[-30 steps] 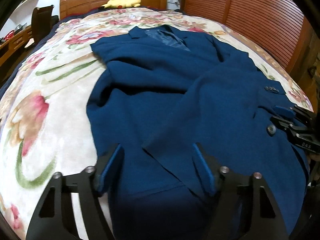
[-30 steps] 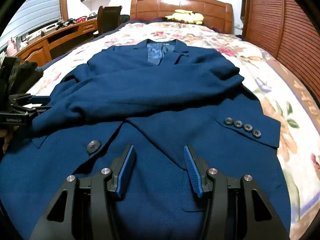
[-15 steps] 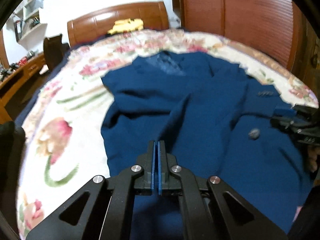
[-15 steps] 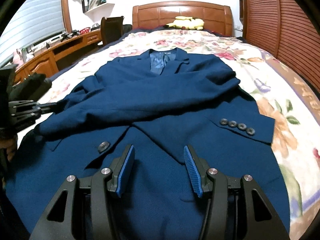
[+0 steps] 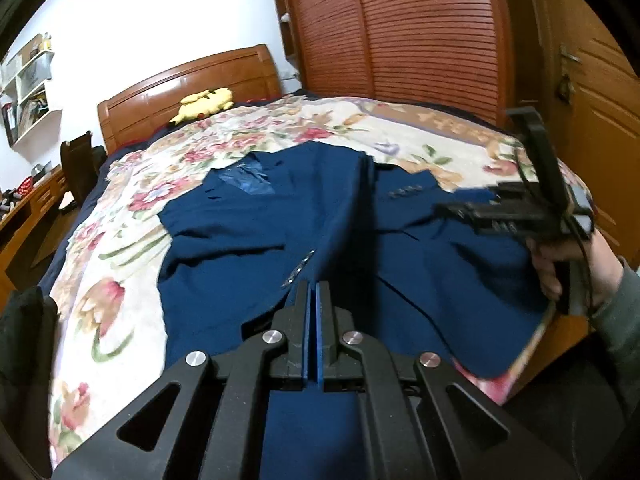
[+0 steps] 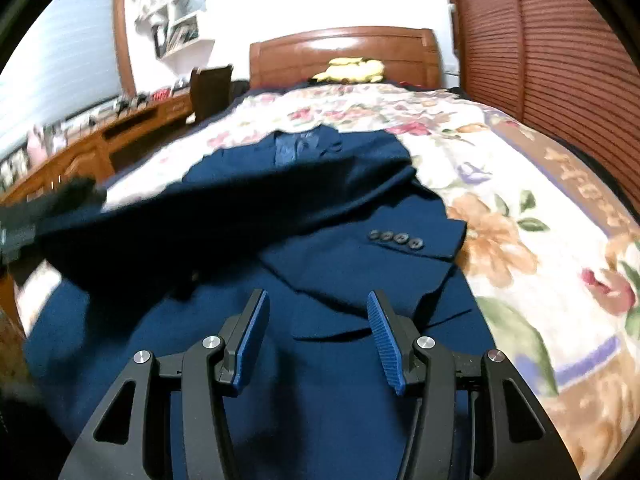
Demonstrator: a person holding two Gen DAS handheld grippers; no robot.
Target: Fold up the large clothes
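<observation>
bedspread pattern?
Cream bedspread with pink, orange flowers, green leaves; clearest in right wrist view.

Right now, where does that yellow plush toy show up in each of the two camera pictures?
Left wrist view: yellow plush toy sits upper left, against the wooden headboard.
Right wrist view: yellow plush toy sits top centre, blurred, below the headboard.
Shared landmark: the blue jacket's collar.

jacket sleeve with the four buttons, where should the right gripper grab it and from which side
Probably the cuff, just past the buttons. The sleeve lies flat across the jacket with its open end facing the bare bedspread. That end is the one free edge, so bring the open right gripper in from the bedspread side and slide one finger under the cuff.
</observation>
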